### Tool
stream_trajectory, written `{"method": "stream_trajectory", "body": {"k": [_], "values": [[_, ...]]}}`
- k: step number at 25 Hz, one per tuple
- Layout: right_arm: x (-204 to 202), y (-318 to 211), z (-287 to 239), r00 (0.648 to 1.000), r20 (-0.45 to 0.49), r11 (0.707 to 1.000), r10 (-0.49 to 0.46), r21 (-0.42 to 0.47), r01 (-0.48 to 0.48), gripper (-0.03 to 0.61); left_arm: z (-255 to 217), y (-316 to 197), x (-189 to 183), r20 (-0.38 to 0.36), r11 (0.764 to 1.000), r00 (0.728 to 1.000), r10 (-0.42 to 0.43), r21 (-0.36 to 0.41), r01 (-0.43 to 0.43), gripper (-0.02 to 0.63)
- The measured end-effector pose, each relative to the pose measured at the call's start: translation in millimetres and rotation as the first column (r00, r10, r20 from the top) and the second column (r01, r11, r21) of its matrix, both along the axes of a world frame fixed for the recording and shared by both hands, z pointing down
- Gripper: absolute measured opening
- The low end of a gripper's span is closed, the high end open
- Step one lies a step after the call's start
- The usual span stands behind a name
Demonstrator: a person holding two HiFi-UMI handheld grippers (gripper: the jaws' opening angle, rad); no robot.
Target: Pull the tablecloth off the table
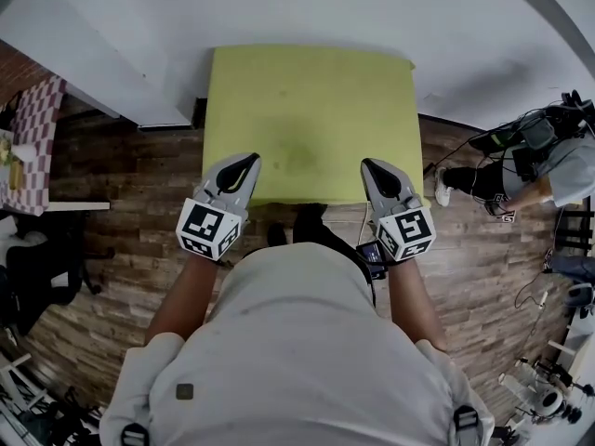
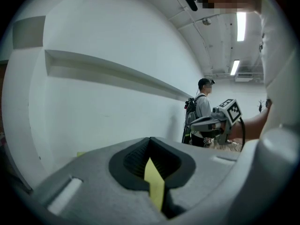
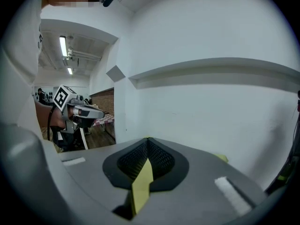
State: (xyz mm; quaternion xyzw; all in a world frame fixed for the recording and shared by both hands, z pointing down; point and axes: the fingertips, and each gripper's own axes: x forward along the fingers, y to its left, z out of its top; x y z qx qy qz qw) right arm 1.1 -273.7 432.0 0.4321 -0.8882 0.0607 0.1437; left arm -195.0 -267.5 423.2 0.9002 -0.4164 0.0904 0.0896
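Tablecloth (image 1: 311, 119) near edge pinched by left claw (image 1: 244, 165) and right claw (image 1: 374, 167), both clamped tight, ready to drag it off surface.

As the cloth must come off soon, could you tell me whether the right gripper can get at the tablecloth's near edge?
Yes, it looks so: the right gripper is shut on the near edge of the tablecloth, a yellow strip of it pinched between its jaws, with nothing in the way.
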Motion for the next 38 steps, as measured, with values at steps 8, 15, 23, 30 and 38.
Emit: {"method": "stream_trajectory", "body": {"k": [8,15,23,30,38], "values": [[15,-41,62,0.998,-0.063,0.991,-0.019,-0.135,0.011,0.043,50,-36,6,0.049,0.994,0.999,-0.011,-0.104,0.017,0.005],[45,-64,132,0.989,-0.135,0.954,-0.058,-0.301,0.014,0.103,113,-61,9,0.096,0.968,0.994,-0.057,-0.238,0.079,0.034],[92,-67,242,0.969,-0.232,0.839,-0.09,-0.542,-0.052,0.217,202,-75,6,0.216,0.897,0.976,-0.034,-0.424,0.126,0.15],[119,-73,303,0.943,-0.308,0.773,-0.128,-0.627,-0.099,0.301,274,-77,-8,0.332,0.83,0.943,-0.021,-0.52,0.202,0.249],[143,-62,353,0.893,-0.406,0.719,-0.195,-0.679,-0.152,0.365,334,-67,-38,0.422,0.744,0.907,-0.019,-0.6,0.295,0.337]]}}
